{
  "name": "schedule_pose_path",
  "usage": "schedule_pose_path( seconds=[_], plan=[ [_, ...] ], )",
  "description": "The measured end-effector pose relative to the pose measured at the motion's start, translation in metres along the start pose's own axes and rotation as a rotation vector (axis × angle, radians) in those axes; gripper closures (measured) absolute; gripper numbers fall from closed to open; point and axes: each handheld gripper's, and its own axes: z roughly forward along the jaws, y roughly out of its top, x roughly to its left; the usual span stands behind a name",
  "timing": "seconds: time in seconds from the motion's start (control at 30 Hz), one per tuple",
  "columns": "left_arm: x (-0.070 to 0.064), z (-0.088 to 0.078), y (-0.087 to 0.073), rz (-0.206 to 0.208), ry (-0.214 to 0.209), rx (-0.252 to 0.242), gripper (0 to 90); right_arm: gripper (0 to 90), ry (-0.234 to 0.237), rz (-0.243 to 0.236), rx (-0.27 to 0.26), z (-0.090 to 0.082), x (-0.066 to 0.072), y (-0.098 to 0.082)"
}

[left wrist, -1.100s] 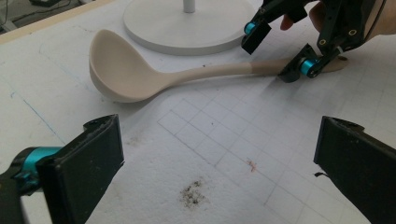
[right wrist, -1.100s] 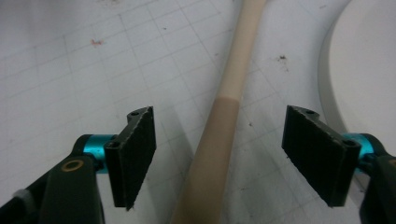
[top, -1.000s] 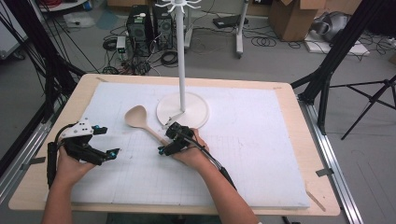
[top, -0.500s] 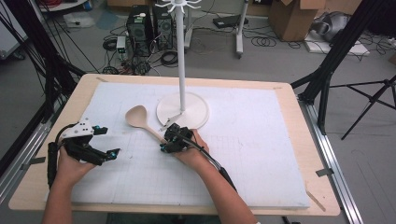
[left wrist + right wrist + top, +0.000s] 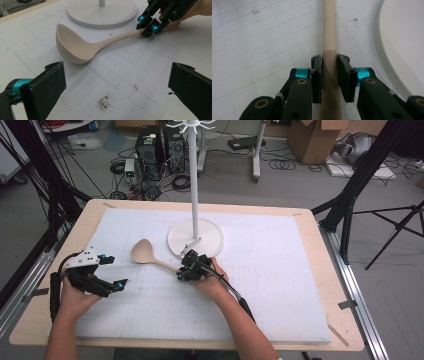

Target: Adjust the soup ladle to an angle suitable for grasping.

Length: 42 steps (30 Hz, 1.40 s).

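A pale beige ladle (image 5: 143,252) lies on the white gridded mat, bowl to the left, handle running right toward the stand's base. My right gripper (image 5: 182,272) sits at the handle's end, and its jaws have just been closing. In the right gripper view its pads (image 5: 317,75) press both sides of the handle (image 5: 329,32). The left gripper view shows the ladle (image 5: 75,47) with the right gripper (image 5: 149,28) on its handle. My left gripper (image 5: 116,270) rests at the mat's left, open, with nothing between its jaws (image 5: 117,72).
A white stand with a round base (image 5: 212,237) and a tall pole (image 5: 193,175) rises just behind the ladle's handle. The white foam mat (image 5: 280,285) covers a wooden table (image 5: 345,285). A dark smudge (image 5: 104,102) marks the mat ahead of the left gripper.
The right gripper's jaws have drawn together on the ladle's handle. Both hands stay about where they were, and the ladle still lies on the mat.
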Motion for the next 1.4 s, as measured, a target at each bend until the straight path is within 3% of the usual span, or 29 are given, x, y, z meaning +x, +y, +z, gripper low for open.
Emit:
schedule_pose_path(
  seconds=[0.33, 0.57, 0.7, 1.4],
  plan=[
    [-0.002, 0.000, 0.002, -0.002, -0.007, -0.012, 1.8, 74.7, 0.032, -0.044, 0.002, -0.012, 0.003, -0.008],
    [-0.003, 0.000, 0.003, 0.001, -0.014, -0.012, 1.8, 74.7, 0.060, -0.130, -0.001, -0.022, 0.009, -0.015],
    [-0.004, 0.000, 0.004, 0.006, -0.013, -0.009, 1.8, 74.7, 0.086, -0.156, 0.000, -0.025, 0.014, -0.019],
    [-0.006, 0.001, 0.006, 0.014, -0.023, -0.011, 1.8, 74.5, 0.226, -0.244, 0.005, -0.029, 0.023, -0.034]
  ],
)
